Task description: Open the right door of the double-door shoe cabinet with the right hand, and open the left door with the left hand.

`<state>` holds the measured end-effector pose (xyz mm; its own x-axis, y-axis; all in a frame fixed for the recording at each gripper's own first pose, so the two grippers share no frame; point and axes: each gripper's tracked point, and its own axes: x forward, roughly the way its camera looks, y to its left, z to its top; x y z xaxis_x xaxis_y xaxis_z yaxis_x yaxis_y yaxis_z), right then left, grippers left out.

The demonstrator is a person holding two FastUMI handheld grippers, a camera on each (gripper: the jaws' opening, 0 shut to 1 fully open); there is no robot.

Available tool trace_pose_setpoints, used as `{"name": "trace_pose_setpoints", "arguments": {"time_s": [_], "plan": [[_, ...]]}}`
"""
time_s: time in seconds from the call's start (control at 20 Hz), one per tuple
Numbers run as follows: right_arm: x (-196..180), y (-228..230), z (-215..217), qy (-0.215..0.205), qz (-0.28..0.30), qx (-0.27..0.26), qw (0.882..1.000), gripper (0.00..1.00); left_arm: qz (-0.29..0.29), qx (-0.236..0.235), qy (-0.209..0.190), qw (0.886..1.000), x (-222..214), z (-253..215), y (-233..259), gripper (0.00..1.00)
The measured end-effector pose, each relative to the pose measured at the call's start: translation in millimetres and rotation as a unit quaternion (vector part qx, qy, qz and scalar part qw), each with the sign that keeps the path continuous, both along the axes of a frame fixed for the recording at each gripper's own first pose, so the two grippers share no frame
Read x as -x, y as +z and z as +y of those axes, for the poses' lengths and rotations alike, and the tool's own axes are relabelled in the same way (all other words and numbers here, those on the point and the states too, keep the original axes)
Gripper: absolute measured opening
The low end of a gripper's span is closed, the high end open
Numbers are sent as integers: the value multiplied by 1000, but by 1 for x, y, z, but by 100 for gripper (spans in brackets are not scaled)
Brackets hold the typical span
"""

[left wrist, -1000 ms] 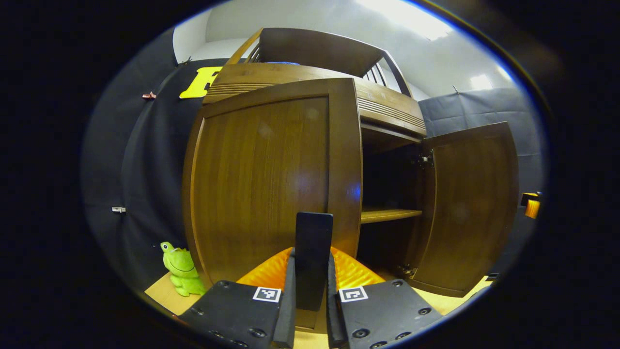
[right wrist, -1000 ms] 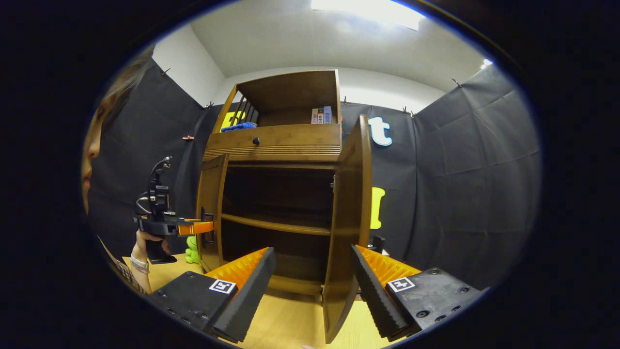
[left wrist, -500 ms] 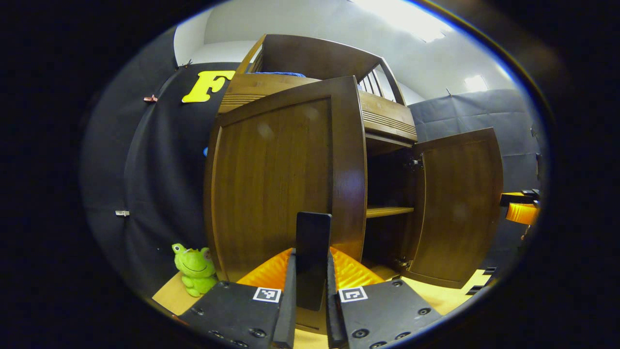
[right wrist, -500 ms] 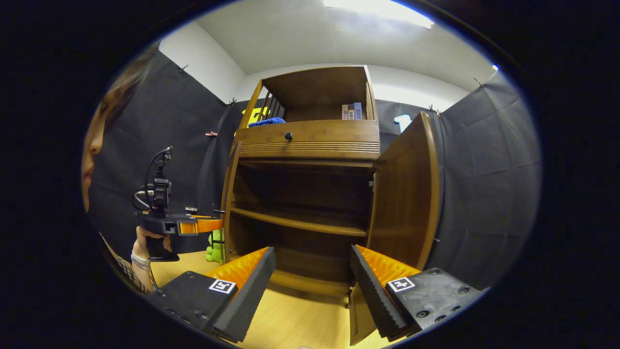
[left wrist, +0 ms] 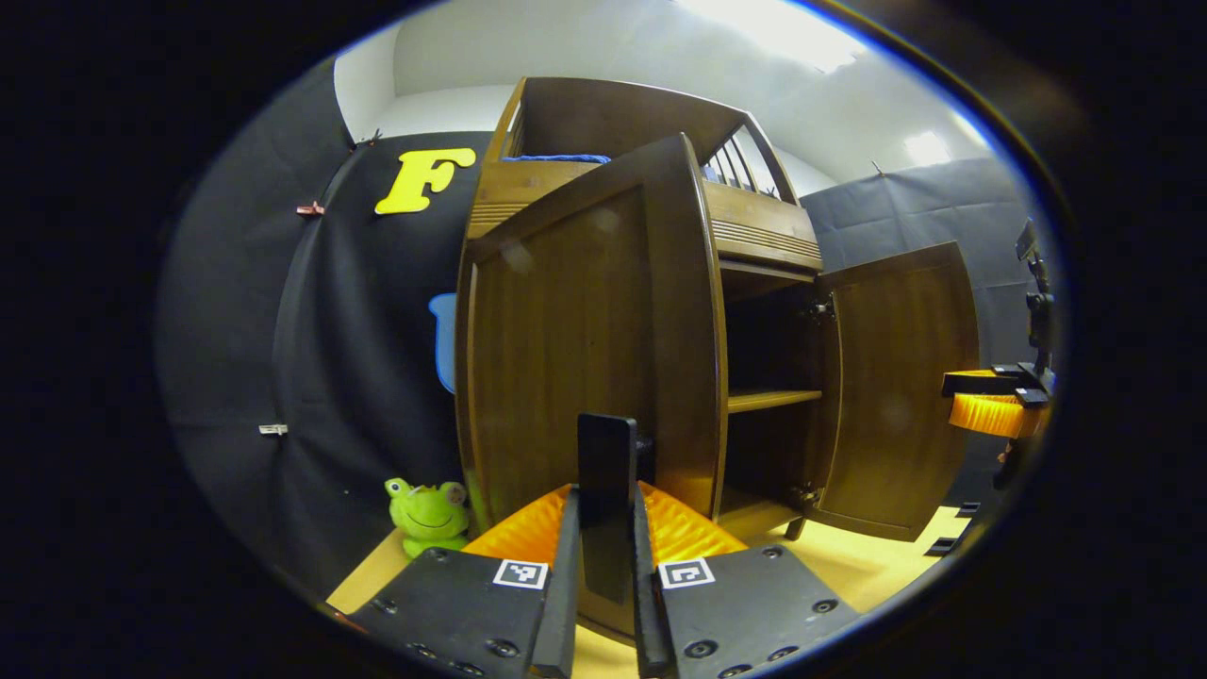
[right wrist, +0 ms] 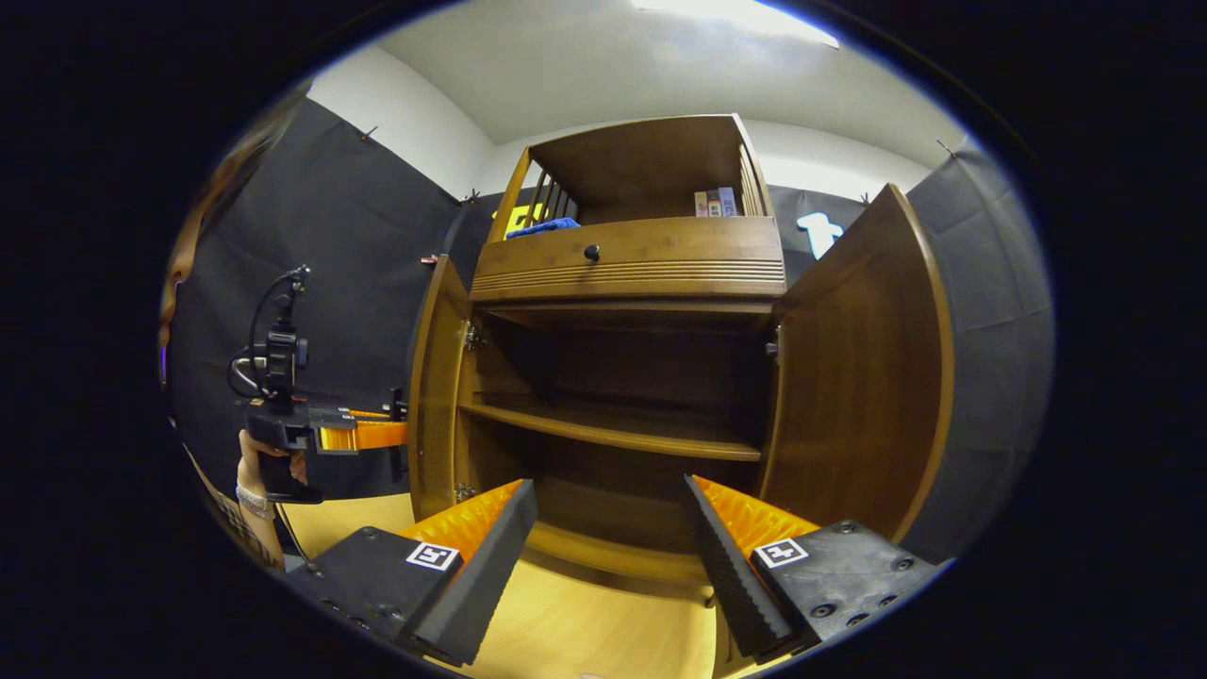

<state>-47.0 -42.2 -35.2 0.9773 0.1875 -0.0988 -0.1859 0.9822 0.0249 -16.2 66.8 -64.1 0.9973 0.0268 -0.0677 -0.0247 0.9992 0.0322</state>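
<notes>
Showing two open doors, one cabinet

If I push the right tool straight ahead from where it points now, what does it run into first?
Probably nothing at the doorway: the right tool is open and aimed between the two open doors into the cabinet's lower compartment. It would likely meet the dark back panel or the shelf edge; depth is unclear.
</notes>
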Motion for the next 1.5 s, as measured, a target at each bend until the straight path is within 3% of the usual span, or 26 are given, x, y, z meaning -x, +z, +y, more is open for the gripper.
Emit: {"name": "trace_pose_setpoints", "arguments": {"time_s": [0.75,0.9,0.95,1.0,1.1,1.2,1.25,1.3,1.5], "plan": [[-18,-15,38,40,7,-23,999,98,-1,-15,87,996,44,61,14,22],[-19,-13,46,47,4,-28,999,96,-4,-38,131,991,59,83,18,21],[-18,-13,49,49,4,-28,998,96,-4,-47,147,988,68,91,20,12],[-18,-13,52,51,4,-28,998,96,-4,-51,160,986,68,97,19,10],[-18,-13,57,55,5,-25,998,98,-2,-50,178,983,79,106,19,16],[-19,-14,61,59,5,-20,998,100,5,-33,169,985,89,100,17,16],[-21,-15,63,59,5,-18,998,98,7,-23,164,986,93,95,18,12],[-20,-9,66,57,6,-16,998,100,3,-17,160,987,97,92,21,17],[-30,-21,57,32,9,-4,999,96,-23,-36,177,983,104,84,37,16]]}}
